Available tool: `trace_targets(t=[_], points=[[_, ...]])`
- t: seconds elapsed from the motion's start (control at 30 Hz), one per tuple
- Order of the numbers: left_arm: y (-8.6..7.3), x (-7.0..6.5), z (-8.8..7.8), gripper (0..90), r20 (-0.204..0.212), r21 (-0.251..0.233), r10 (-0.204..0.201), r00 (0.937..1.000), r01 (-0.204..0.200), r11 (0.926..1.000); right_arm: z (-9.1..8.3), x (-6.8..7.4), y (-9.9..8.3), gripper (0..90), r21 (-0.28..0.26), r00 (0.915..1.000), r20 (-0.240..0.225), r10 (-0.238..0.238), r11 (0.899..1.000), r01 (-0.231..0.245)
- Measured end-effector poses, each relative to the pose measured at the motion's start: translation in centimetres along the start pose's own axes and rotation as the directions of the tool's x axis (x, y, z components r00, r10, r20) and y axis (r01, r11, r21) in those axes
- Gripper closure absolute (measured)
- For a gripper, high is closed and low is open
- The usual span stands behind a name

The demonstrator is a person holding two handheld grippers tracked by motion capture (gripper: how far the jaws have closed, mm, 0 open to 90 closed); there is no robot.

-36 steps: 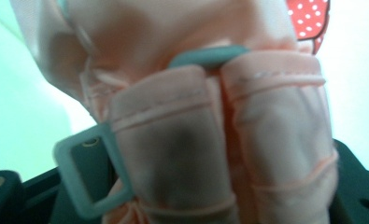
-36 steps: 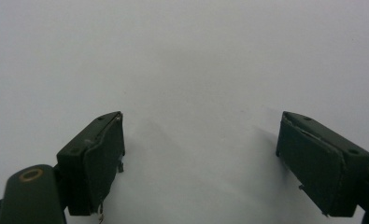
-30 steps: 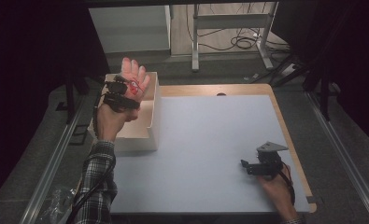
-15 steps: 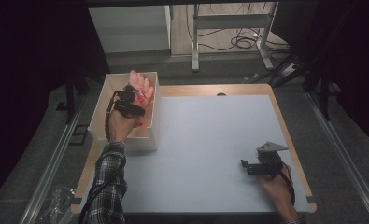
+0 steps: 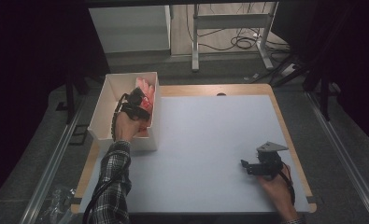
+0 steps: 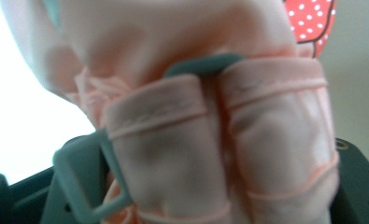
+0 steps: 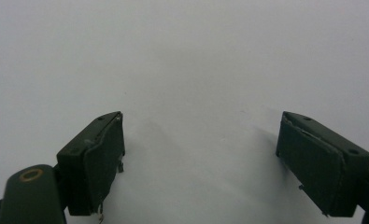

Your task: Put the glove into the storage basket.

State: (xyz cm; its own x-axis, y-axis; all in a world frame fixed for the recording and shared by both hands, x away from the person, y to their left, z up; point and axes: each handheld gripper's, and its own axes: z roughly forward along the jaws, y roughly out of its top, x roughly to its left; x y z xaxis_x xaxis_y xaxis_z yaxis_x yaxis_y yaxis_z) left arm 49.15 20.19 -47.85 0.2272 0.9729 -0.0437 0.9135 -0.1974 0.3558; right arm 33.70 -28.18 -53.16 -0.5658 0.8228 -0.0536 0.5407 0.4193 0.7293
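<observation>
My left gripper reaches down into the white box at the table's far left. A bundle of pink cloth sits between its jaws. In the left gripper view the pink cloth is folded in bands round a grey plastic buckle, with a red polka-dot patch above. The jaws have just been opening, and the cloth still fills the gap between them. My right gripper rests near the table's front right. It is open, with nothing but the bare mat between its jaws.
A pale mat covers the wooden table, whose edge shows at the right. A white cabinet and metal table legs with cables stand beyond the far edge. Metal rails run along both sides.
My left hand has sunk with the pink cloth from above the box's rim down into the box. The right hand has stayed in place.
</observation>
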Motion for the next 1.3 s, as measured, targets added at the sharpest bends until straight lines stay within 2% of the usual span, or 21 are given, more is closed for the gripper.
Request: trace_targets(t=[0.1, 0.2, 0.27, 0.3, 0.33, 0.43, 0.57, 0.67, 0.9, 0.93, 1.1, 1.23, 1.3], points=[[0.2, -0.1, 0.8, 34.7, 0.012, 0.050, -0.011, 0.9999, 0.010, 0.9987, 0.0, 0.0, 0.0, 15.5, 0.000, 1.0000, 0.000, 0.000, 1.000, 0.000], [0.4, -0.1, 1.0, 30.8, 0.010, 0.072, -0.008, 0.9999, 0.007, 0.9974, 0.0, 0.0, 0.0, 15.6, 0.000, 1.0000, 0.000, 0.000, 1.000, 0.000], [0.5, 0.0, 0.9, 24.7, 0.022, 0.078, -0.005, 0.9997, 0.003, 0.9970, 0.0, 0.0, 0.0, 15.5, 0.000, 1.0000, 0.000, 0.000, 1.000, 0.000], [0.6, 0.1, 0.9, 17.3, 0.027, 0.082, -0.006, 0.9996, 0.004, 0.9966, 0.0, 0.0, 0.0, 15.5, 0.001, 1.0000, 0.000, -0.001, 1.000, 0.001], [0.6, 0.1, 0.8, 17.3, 0.025, 0.087, -0.003, 0.9997, 0.001, 0.9962, 0.0, 0.0, 0.0, 15.6, 0.000, 1.0000, 0.000, 0.000, 1.000, 0.000], [0.5, 0.2, 0.5, 8.6, 0.016, 0.066, -0.003, 0.9999, 0.002, 0.9978, 0.0, 0.0, 0.0, 15.6, 0.001, 1.0000, 0.000, -0.002, 1.000, 0.002], [0.4, 0.4, -0.4, 3.3, 0.027, 0.021, -0.014, 0.9995, 0.013, 0.9997, 0.0, 0.0, 0.0, 15.6, 0.001, 1.0000, -0.001, -0.002, 1.000, 0.002], [0.3, 0.5, -1.3, 2.5, 0.039, -0.012, -0.015, 0.9991, 0.015, 0.9998, 0.0, 0.0, 0.0, 15.6, 0.000, 1.0000, 0.000, 0.000, 1.000, 0.000], [-0.1, 0.6, -2.8, 2.2, 0.030, -0.054, 0.012, 0.9995, -0.011, 0.9985, 0.0, 0.0, 0.0, 15.5, 0.001, 1.0000, 0.000, -0.002, 1.000, 0.002], [-0.2, 0.6, -3.0, 2.2, 0.027, -0.059, 0.024, 0.9993, -0.023, 0.9980, 0.0, 0.0, 0.0, 15.5, 0.001, 1.0000, 0.000, -0.002, 1.000, 0.002], [-0.8, 0.8, -4.1, 2.1, 0.022, -0.127, 0.016, 0.9996, -0.014, 0.9919, 0.0, 0.0, 0.0, 15.6, 0.000, 1.0000, 0.000, 0.000, 1.000, 0.000], [-1.3, 0.9, -4.7, 1.8, 0.021, -0.164, 0.028, 0.9994, -0.025, 0.9862, 0.0, 0.0, 0.0, 15.5, 0.000, 1.0000, 0.000, 0.000, 1.000, 0.000], [-1.5, 0.9, -5.1, 1.6, 0.013, -0.176, 0.045, 0.9989, -0.042, 0.9835, 0.0, 0.0, 0.0, 15.6, 0.000, 1.0000, 0.000, 0.000, 1.000, 0.000]])
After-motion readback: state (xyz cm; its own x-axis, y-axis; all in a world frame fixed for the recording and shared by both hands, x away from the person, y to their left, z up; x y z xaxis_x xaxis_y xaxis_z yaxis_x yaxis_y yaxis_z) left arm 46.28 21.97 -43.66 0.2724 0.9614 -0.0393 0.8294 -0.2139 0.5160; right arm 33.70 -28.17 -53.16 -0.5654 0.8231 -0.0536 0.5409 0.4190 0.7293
